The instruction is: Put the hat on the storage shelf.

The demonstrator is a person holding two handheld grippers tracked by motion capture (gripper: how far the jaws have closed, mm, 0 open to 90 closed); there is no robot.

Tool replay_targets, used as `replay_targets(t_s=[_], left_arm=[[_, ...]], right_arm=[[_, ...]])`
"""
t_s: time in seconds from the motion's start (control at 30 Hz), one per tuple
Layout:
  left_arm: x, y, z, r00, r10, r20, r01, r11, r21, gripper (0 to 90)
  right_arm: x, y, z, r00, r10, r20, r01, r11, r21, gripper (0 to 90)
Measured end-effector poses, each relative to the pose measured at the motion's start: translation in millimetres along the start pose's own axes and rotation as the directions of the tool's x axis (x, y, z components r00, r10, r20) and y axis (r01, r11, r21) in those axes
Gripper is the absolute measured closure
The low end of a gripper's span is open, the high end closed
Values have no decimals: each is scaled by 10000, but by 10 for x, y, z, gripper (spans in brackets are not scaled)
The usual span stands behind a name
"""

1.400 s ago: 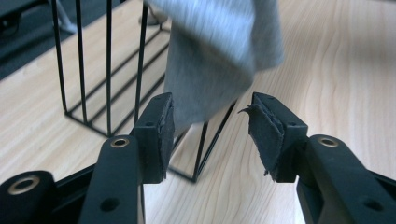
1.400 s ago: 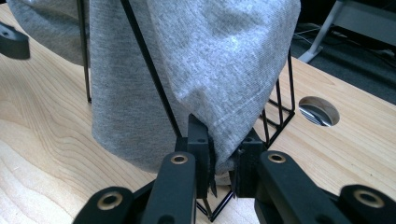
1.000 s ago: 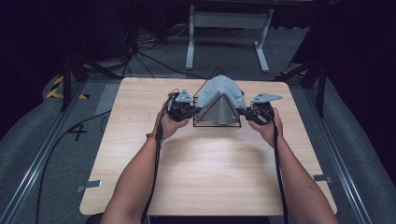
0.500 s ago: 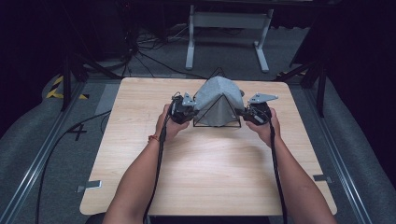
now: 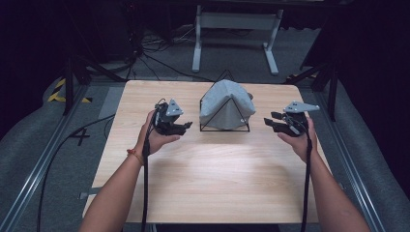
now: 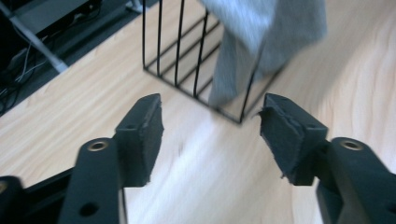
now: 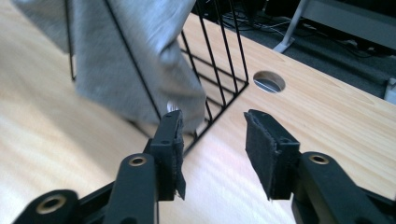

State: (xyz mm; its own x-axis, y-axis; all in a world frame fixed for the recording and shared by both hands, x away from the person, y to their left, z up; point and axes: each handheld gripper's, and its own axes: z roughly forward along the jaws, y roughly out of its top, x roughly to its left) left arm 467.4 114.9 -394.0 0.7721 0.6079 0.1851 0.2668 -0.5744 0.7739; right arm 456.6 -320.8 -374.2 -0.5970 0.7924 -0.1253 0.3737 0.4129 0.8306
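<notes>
My left gripper (image 6: 210,135) has its jaws spread wide with nothing between them, and only bare table (image 6: 196,186) shows in the gap. My right gripper (image 7: 212,154) is also parted and empty, though a little narrower. Its near pad sits just in front of the hanging hem of the cloth (image 7: 135,60) without pinching it.

A second ago both grippers were pressed in at the two ends of the rack (image 5: 225,126), right against the cloth (image 5: 227,104). Now they have drawn back. The left gripper (image 5: 175,124) rests just beside the rack's left end, and the right gripper (image 5: 283,124) has pulled well off to the right.

The grey cloth is draped over the peak of the black wire rack at the far middle of the table (image 5: 208,179). It hangs down both slopes and stays put with no help from me. The rack (image 6: 187,60) stands flat on the wood, and its bars (image 7: 219,51) are bare behind the cloth.

I judge the draping done: I've let go, the cloth holds its place, and I need only back clear without brushing the hem.
</notes>
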Motion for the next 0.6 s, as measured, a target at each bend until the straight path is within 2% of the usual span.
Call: replay_targets(t_s=[0.07,0.23,0.33,0.4,0.5,0.57,0.6], left_arm=[[-39,-86,-75,9997,242,-90,-240,9993,275,358],[-138,-322,-240,9993,362,-121,-354,9977,574,313],[-218,-526,-310,9998,187,104,-195,9962,844,297],[-252,-633,-342,9997,205,91,-213,9940,1077,288],[-284,-785,-372,9993,-57,376,13,9931,1170,272],[-314,-875,-365,9989,18,476,-87,9892,1464,260],[-319,-924,-356,9977,-88,671,-22,9867,1627,244]], right_arm=[[14,-75,-90,10000,-84,4,84,9999,137,549],[62,-304,-318,9998,-171,-44,172,9995,281,510],[95,-443,-424,9997,-231,-61,233,9991,353,491],[129,-575,-496,9997,-222,-88,227,9982,547,474],[180,-744,-545,9996,-294,-27,296,9952,929,454],[194,-839,-557,9997,-190,-123,202,9943,1047,442],[204,-900,-564,9999,-142,-92,152,9930,1170,423]])
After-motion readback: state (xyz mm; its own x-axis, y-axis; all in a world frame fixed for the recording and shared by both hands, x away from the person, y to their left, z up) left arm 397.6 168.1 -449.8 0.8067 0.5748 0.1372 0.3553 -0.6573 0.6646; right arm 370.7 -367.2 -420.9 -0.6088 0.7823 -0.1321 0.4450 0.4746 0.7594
